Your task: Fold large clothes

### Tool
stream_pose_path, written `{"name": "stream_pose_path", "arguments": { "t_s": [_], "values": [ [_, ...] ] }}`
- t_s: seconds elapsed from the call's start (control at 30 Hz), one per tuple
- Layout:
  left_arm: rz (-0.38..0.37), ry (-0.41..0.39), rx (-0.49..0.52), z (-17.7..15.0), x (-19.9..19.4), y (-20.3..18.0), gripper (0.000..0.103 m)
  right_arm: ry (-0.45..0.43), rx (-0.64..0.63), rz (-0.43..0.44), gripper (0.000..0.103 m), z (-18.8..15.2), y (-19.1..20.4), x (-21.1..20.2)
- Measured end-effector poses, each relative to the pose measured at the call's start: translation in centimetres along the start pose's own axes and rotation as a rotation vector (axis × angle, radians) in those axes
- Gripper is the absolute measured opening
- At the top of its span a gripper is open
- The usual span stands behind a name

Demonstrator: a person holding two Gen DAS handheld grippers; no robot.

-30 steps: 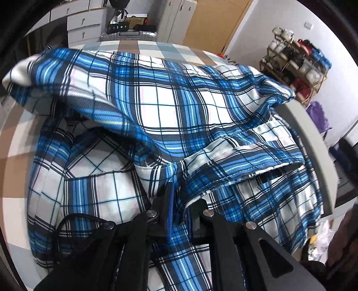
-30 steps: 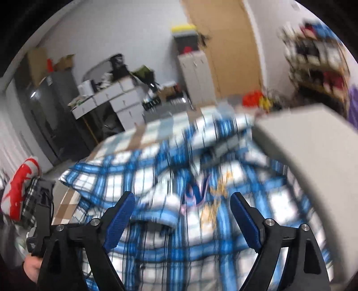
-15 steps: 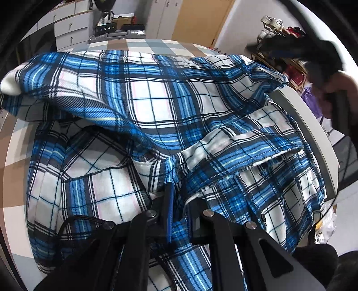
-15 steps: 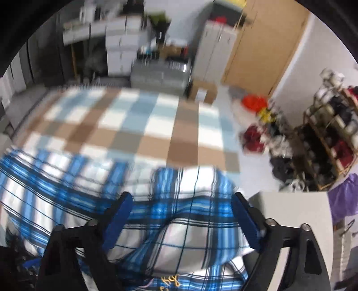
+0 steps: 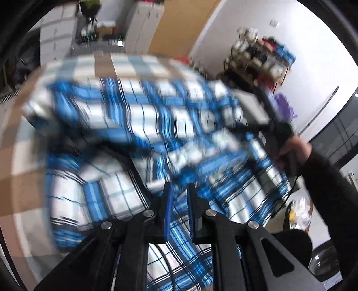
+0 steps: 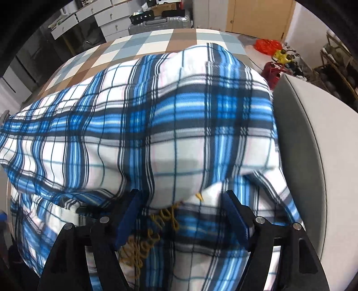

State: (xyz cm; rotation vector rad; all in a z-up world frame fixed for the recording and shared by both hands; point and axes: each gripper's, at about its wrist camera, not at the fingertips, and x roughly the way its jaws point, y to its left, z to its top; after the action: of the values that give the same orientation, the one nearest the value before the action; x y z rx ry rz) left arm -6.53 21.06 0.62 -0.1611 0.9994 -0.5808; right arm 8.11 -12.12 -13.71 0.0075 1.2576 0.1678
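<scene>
Now right tongs (image 6: 181,201) lowered, apart over plaid shirt (image 6: 156,125), left tongs (image 5: 178,197) still clamped on its fabric, view newly blurred.

- the plaid shirt (image 6: 156,125) is soft woven cloth, matt, with a fine twill-ish texture and yellow stitched lettering (image 6: 154,230)
- right gripper (image 6: 182,217) looks like matt black plastic, blue ribbed pads (image 6: 128,220), shiny metal screws
- checkered cover (image 6: 143,47) underneath seems matt fabric
- suitcase (image 6: 161,21) out back is ribbed silvery metal
</scene>
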Motion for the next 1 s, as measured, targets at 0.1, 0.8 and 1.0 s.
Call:
{"name": "stream_pose_path", "arguments": {
  "t_s": [0.1, 0.8, 1.0],
  "values": [
    [-0.017, -0.058, 0.009, 2.5, -3.0, 0.0, 0.016, 0.024, -0.018, -0.012, 0.075, -0.4, 0.1, -1.1],
    [0.081, 0.184, -0.359, 5.1, 8.8, 12.5, 0.074, -0.031, -0.102, -0.012, 0.089, 7.3, 3.0, 1.6],
    [0.069, 0.204, -0.218, 6.8, 7.2, 8.7, 0.074, -0.026, -0.223, -0.108, 0.094, 6.7, 3.9, 1.3]
  ]
}}
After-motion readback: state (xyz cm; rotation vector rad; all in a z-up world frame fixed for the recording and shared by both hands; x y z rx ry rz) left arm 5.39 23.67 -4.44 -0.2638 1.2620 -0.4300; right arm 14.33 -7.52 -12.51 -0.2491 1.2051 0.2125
